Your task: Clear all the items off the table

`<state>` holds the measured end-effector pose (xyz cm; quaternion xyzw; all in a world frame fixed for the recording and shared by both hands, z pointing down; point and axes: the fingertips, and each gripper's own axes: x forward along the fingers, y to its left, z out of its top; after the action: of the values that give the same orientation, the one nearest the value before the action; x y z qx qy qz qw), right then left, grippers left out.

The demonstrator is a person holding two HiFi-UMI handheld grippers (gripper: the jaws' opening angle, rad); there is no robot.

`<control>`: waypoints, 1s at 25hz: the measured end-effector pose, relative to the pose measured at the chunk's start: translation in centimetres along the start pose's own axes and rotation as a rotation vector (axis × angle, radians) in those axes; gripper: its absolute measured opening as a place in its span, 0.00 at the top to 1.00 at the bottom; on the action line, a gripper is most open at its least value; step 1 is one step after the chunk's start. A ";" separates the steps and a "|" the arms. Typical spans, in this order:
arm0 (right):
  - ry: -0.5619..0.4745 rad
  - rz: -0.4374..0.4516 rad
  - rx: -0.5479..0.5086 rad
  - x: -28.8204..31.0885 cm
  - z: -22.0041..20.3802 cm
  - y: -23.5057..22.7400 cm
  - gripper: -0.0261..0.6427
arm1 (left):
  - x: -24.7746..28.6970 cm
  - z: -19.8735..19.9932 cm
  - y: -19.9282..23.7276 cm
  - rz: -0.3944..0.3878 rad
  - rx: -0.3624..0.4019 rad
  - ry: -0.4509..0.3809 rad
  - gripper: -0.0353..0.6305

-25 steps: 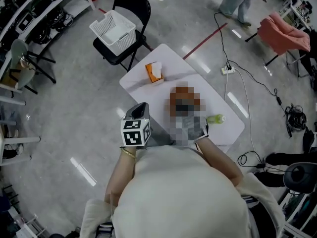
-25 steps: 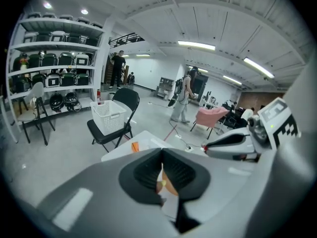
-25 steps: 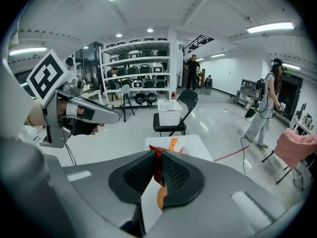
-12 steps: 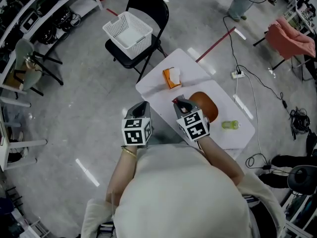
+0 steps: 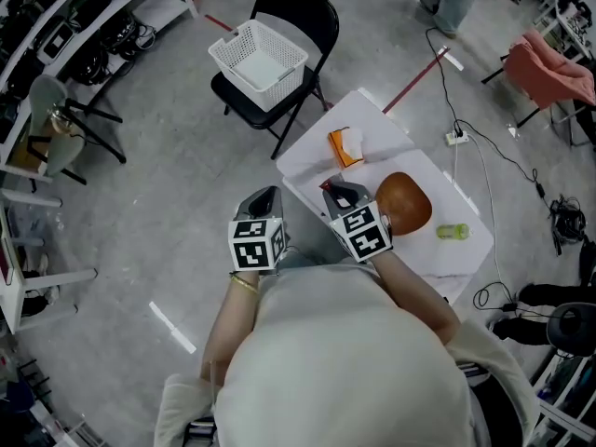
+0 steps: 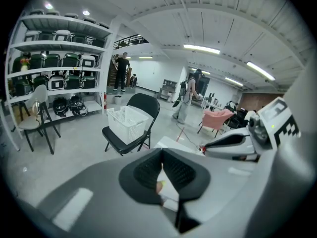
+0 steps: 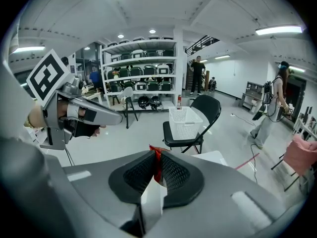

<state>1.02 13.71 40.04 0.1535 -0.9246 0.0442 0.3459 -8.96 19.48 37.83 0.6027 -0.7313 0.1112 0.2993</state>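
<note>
To clear from bench (image 5: pixel 372 119): orange box (image 5: pixel 345 145) far corner, brown bowl (image 5: pixel 403 203), green bottle (image 5: pixel 453 233) right edge | your right tool (image 5: pixel 335 192) grasps red packet (image 7: pixel 157 157) | left tool (image 6: pixel 162 168) clenched, empty

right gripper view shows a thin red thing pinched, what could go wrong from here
The right gripper pinches a thin red item that might slip out mid-carry. The white basket sits on a chair apart from the table, so a short release could hit the floor. The green bottle lies on its side and could roll.
</note>
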 end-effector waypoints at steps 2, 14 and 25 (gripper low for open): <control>0.001 0.002 0.001 0.9 0.6 1.0 0.91 | -0.3 -0.2 1.2 -0.002 0.002 0.004 0.93; 0.009 0.038 -0.039 4.9 4.2 5.1 0.91 | -1.6 0.1 7.4 0.023 -0.017 -0.001 0.93; 0.011 0.078 -0.087 8.4 7.5 5.1 0.91 | -0.5 1.1 11.2 0.065 -0.072 0.004 0.93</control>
<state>-11.23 15.00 39.98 0.1017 -0.9290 0.0181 0.3554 -19.80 22.07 38.94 0.5672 -0.7534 0.0959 0.3186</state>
